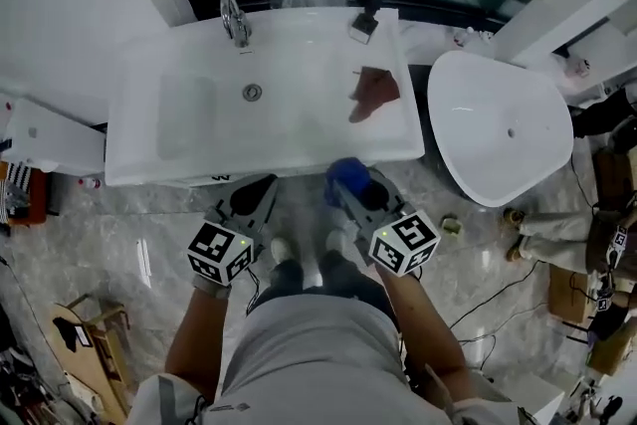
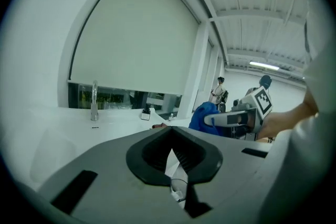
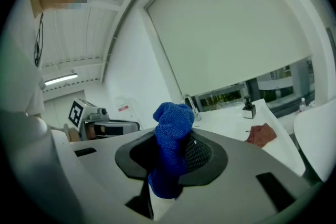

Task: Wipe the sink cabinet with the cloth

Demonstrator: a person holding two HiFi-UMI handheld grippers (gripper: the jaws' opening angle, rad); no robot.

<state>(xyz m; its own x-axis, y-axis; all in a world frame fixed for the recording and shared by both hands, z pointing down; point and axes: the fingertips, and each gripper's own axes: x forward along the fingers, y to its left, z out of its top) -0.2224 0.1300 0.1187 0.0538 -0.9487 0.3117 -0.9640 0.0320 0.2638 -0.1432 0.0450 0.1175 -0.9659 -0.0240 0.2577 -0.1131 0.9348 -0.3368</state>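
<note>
Head view: the person stands facing the sink cabinet (image 1: 299, 142), with both tongs held in front of its near edge, above the floor and clear of the white top.

Right gripper (image 3: 169, 168): its jaws are clamped on the blue cloth (image 3: 172, 131). A bunched end stands up past the pads and a shorter end hangs below them. Seen from the head, the cloth sits just beside the cabinet's front edge. Whether it touches that edge cannot be told. From the right gripper view it appears to be held in the air.

Left gripper (image 2: 171, 153): its jaws are together with nothing between them. It is level with the right one, near it but apart from it, and has no part in holding the cloth.

Other items noted: a brownish rag (image 1: 375, 93) lies on the right part of the top, well apart from both tongs. A faucet (image 1: 235, 18) and a small dark-topped bottle (image 1: 363, 25) stand at the back edge.

Progress, as a judgement: the cloth is secured, so the pick-up is done. No wiping contact is visible and no wet track or streak shows on the top, so how much has been wiped cannot be confirmed. At the least, the cloth has yet to be laid on a surface of the cabinet. The rag would obstruct a pass over the right side.
</note>
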